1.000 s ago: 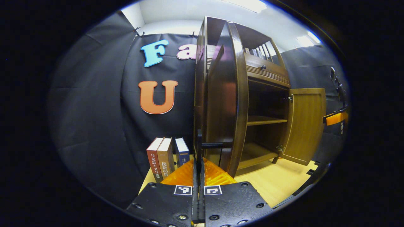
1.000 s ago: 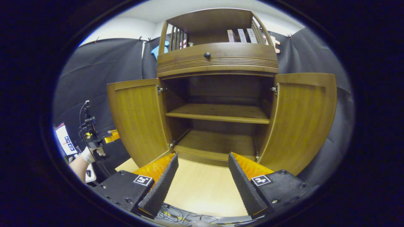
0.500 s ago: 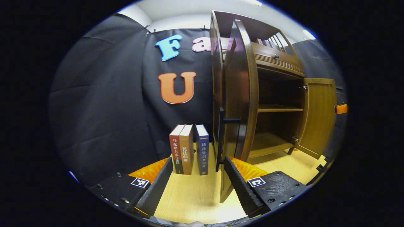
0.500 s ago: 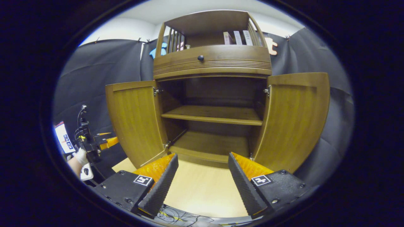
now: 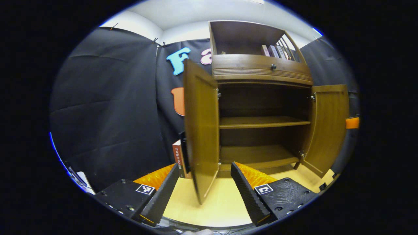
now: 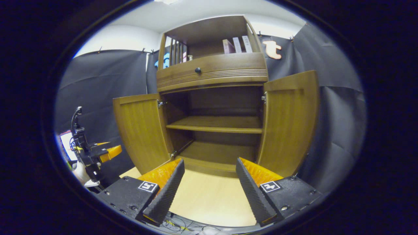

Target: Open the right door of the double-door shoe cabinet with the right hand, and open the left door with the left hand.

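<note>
We see the shoe cabinet standing on the pale wooden worktop, with both doors swung wide. In the right gripper view the left door and the right door flank a bare interior with one middle shelf and a bottom board. Above the opening sits a drawer front with a dark knob, and a few books stand in the open top compartment.

In the left gripper view the left door stands nearly edge-on to us, its lower corner reaching between our claw fingers without touching them; the right door hangs open at the far side. A book stands on the worktop just behind the left door, against the black cloth wall.

The left claw is spread wide, low over the worktop, gripping nothing. The right claw is spread just as wide, centred before the cabinet opening and clear of both doors. In the right gripper view we also see the left claw far off at the left edge, held up by a hand, well apart from the left door.
</note>
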`<state>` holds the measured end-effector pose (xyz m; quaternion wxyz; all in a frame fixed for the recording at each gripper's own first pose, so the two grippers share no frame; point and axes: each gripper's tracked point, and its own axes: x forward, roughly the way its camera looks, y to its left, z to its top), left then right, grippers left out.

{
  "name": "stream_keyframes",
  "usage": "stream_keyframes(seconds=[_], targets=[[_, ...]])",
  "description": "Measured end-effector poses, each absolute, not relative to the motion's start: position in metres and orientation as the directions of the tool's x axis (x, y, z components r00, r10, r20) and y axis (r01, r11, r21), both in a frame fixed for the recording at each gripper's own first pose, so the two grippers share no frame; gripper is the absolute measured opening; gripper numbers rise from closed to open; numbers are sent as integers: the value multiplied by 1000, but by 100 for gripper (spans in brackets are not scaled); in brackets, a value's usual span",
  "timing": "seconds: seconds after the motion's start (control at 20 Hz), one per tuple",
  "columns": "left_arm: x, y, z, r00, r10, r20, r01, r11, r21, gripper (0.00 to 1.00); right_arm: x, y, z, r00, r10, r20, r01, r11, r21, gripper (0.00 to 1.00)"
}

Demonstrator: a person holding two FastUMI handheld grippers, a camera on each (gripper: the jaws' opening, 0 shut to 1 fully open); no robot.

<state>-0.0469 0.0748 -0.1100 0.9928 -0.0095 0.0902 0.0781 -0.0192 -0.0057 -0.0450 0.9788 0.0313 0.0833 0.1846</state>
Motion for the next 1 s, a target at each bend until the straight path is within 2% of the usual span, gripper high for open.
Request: stream_keyframes(seconds=[0.2, 0.25, 0.3, 0.45, 0.85, 0.9, 1.0], targets=[[-41, 6, -69, 983, 131, -127, -133, 991, -8, 95, -20, -34, -37, 932, 344, -111, -333, 937, 107, 99], [-40, -11, -63, 984, 123, -125, -127, 992, -20, 100, -20, -41, -37, 937, 332, -104, -322, 941, 105, 99], [-44, -29, -55, 986, 109, -124, -113, 993, -28, 95, -21, -46, -37, 941, 324, -97, -315, 944, 102, 99], [-46, -70, -37, 991, 90, -100, -89, 996, 21, 96, -23, -61, -37, 949, 303, -86, -294, 950, 104, 99], [-40, -122, -29, 996, 49, -73, -47, 999, 26, 96, -30, -77, -36, 964, 259, -64, -253, 963, 91, 99], [-39, -121, -26, 996, 52, -66, -50, 998, 35, 100, -31, -77, -35, 965, 256, -64, -249, 964, 89, 99], [-36, -121, -23, 997, 53, -52, -50, 998, 47, 96, -32, -77, -34, 967, 248, -60, -242, 966, 90, 99]])
